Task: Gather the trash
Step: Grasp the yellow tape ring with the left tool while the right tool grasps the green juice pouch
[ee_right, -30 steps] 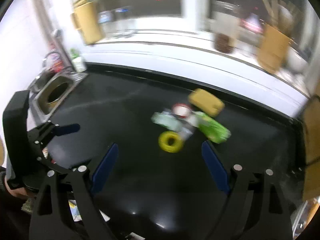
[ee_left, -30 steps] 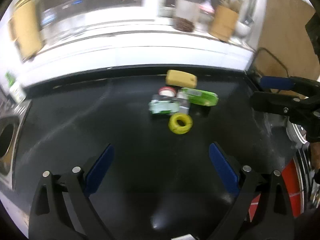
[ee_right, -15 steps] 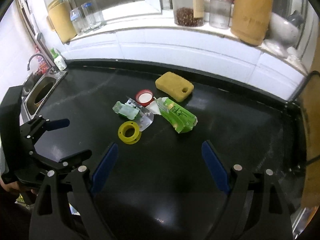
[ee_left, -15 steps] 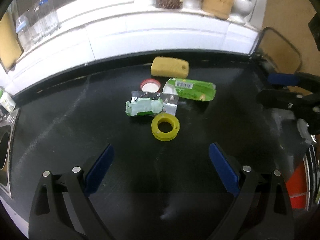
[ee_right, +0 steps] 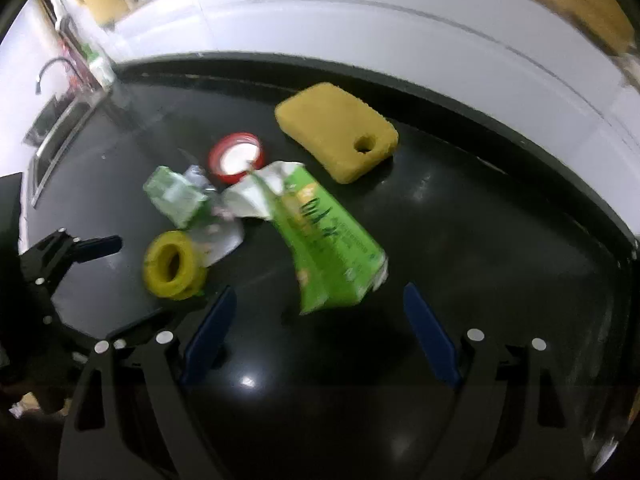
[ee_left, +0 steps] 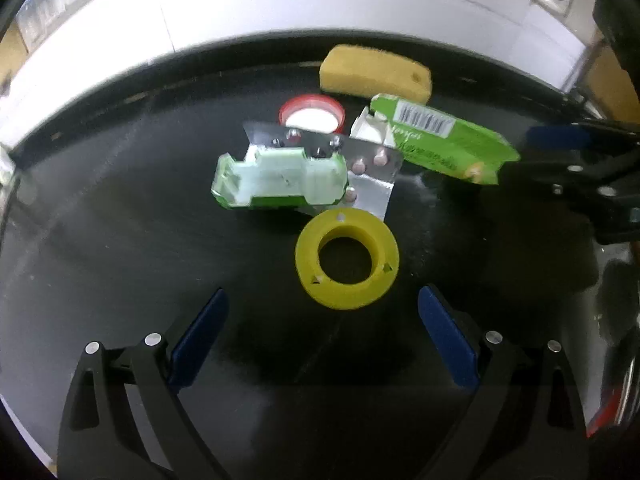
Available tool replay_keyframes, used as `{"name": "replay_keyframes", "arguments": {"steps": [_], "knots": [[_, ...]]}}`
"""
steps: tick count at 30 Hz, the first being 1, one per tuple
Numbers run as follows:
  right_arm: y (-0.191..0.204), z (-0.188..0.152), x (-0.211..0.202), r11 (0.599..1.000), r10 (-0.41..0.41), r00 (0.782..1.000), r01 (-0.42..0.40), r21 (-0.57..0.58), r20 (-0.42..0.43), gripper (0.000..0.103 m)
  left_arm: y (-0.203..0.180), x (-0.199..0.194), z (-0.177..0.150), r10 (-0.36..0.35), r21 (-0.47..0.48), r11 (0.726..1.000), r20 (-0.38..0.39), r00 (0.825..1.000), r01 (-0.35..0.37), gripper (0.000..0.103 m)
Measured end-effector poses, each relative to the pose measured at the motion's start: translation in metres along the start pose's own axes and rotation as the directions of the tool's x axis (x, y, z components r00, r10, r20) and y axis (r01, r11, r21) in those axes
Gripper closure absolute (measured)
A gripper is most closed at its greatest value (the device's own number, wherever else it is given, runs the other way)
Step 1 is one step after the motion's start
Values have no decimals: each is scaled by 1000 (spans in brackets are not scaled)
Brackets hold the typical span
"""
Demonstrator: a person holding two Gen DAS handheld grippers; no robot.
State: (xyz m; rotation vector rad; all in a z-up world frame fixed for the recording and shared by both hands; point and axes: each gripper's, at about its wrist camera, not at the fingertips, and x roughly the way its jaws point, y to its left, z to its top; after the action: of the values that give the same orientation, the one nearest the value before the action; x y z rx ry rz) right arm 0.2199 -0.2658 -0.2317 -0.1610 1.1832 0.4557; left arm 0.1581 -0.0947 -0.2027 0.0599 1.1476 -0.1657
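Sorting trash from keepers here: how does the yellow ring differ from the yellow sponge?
The yellow ring is round with a wide central hole; the yellow sponge is a rectangular block with one small hole. The ring looks smooth and hard, the sponge porous. Both are yellow and lie on the black counter.

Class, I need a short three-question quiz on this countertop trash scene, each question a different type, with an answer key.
1. True or false: the left claw is closed on the yellow ring.
2. Multiple choice: which item lies farthest back, nearest the white tiled wall? A) red lid B) yellow sponge C) foil blister pack
3. Fill in: the flattened green carton lies just ahead of the ____ claw.

Key: 1 false, it is open, with the ring ahead of its fingers; 2 B; 3 right.
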Motion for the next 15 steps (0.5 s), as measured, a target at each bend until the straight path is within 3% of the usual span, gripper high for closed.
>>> {"name": "replay_keyframes", "arguments": {"steps": [5, 9, 11, 12, 13, 15], "knots": [[-6, 13, 37, 998, 13, 998, -17, -67, -61, 20, -2, 17, 1, 5, -40, 999, 17, 1000, -4, 11], [-4, 20, 50, 993, 20, 998, -28, -117, -63, 20, -5, 20, 4, 12, -41, 999, 42, 999, -11, 19], [-1, 22, 51, 989, 9, 999, -16, -148, -53, 28, -8, 20, 5, 38, -31, 999, 48, 998, -36, 30], [0, 23, 52, 987, 5, 999, -12, -160, -44, 44, -9, 20, 4, 46, -24, 999, 52, 998, -45, 42], [2, 23, 51, 985, 6, 999, -12, -173, -37, 50, -8, 17, 5, 46, -21, 999, 54, 998, -45, 49], [4, 23, 51, 984, 15, 999, -23, -179, -44, 54, -8, 16, 4, 18, -23, 1000, 40, 999, -17, 49]]}}
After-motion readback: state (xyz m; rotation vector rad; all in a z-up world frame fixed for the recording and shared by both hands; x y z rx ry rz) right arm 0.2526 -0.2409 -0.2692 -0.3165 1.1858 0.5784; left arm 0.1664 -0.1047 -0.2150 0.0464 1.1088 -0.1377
